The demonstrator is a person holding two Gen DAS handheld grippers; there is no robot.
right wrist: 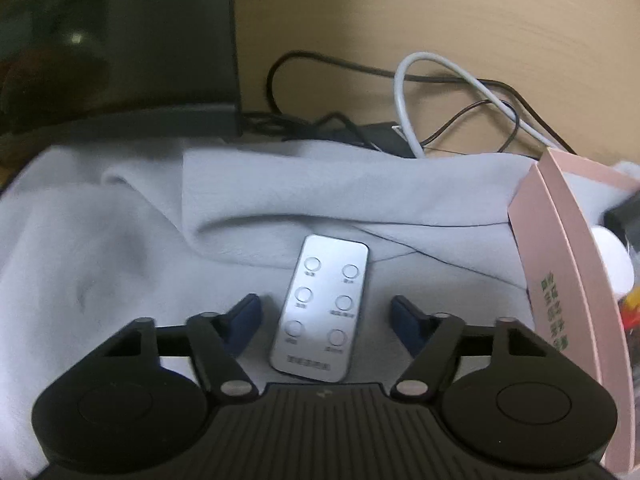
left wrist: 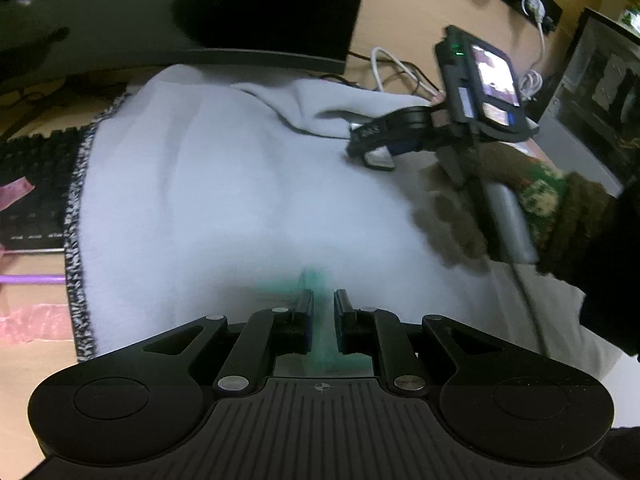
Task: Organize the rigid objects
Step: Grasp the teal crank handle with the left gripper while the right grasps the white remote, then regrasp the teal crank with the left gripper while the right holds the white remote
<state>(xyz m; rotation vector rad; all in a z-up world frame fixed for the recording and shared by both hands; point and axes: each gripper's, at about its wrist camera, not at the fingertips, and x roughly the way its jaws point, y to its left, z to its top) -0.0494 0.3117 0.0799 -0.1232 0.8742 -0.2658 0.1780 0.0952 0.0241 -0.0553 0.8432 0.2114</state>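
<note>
A small silver remote [right wrist: 320,312] with round buttons lies on the pale grey cloth [right wrist: 100,248], between the open fingers of my right gripper [right wrist: 326,310]. The fingers stand on either side of it and do not touch it. In the left wrist view the same right gripper [left wrist: 370,148] hovers over the remote [left wrist: 380,159] at the far right of the cloth [left wrist: 220,180]. My left gripper [left wrist: 323,300] is shut on a blurred teal object [left wrist: 316,280], held low over the cloth's near part.
A pink carton [right wrist: 568,280] holding small items stands at the right. Black and white cables [right wrist: 404,92] lie behind the cloth by a dark monitor [right wrist: 120,40]. A black keyboard [left wrist: 36,184] and pink items [left wrist: 32,322] sit left of the cloth.
</note>
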